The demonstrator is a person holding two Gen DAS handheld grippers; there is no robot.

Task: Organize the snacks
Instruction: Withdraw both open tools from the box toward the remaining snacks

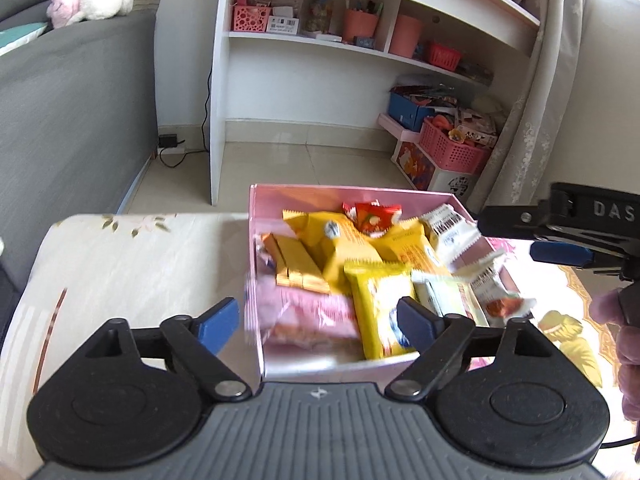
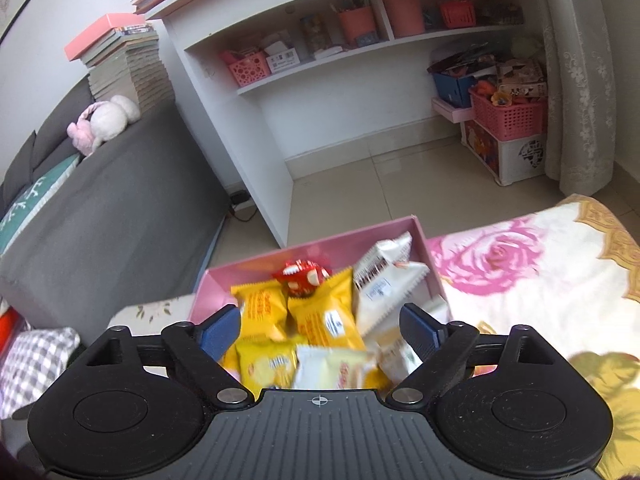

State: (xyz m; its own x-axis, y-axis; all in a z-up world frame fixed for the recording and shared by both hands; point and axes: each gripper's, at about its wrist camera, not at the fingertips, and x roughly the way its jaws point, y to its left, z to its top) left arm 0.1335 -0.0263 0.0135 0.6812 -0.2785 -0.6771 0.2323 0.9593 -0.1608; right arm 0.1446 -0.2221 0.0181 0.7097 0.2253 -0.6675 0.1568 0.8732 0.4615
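- The snacks (image 1: 360, 264) lie heaped in a pink box (image 1: 256, 208), ahead of and below both pairs of fingers; nothing is between either pair.
- Yellow packets (image 2: 320, 312) fill the middle of the box, a red sweet (image 2: 302, 274) lies toward the far wall, white packets (image 1: 452, 232) crowd the right side, and a pink packet (image 1: 308, 316) lies nearest the left fingers.
- The left gripper (image 1: 318, 320) hovers over the box's near edge, its fingers (image 1: 218, 324) wide apart: one outside the left wall, the other above a yellow packet.
- The right gripper (image 2: 318, 326) hangs above the near half of the box, its fingers (image 2: 418, 328) likewise spread, with yellow and white packets showing in the gap below, untouched.
- In the left view the right gripper also juts in from the right edge, beside the white packets, with part of a hand (image 1: 628, 344) behind it.
- Spread fingers with nothing in them, angled down at the pile, suit either a fresh pick or a drop just made; I judge the collecting nearly done, since no loose snack shows outside the box.
- The packets lie at odd angles and overlap, so lining them up may be what is left.
- The box sits on a floral cloth (image 2: 520, 264) over what looks like a counter; I cannot tell its surface.
- Beyond it are tiled floor, a white shelf (image 1: 304, 40) and a grey sofa (image 1: 72, 100).
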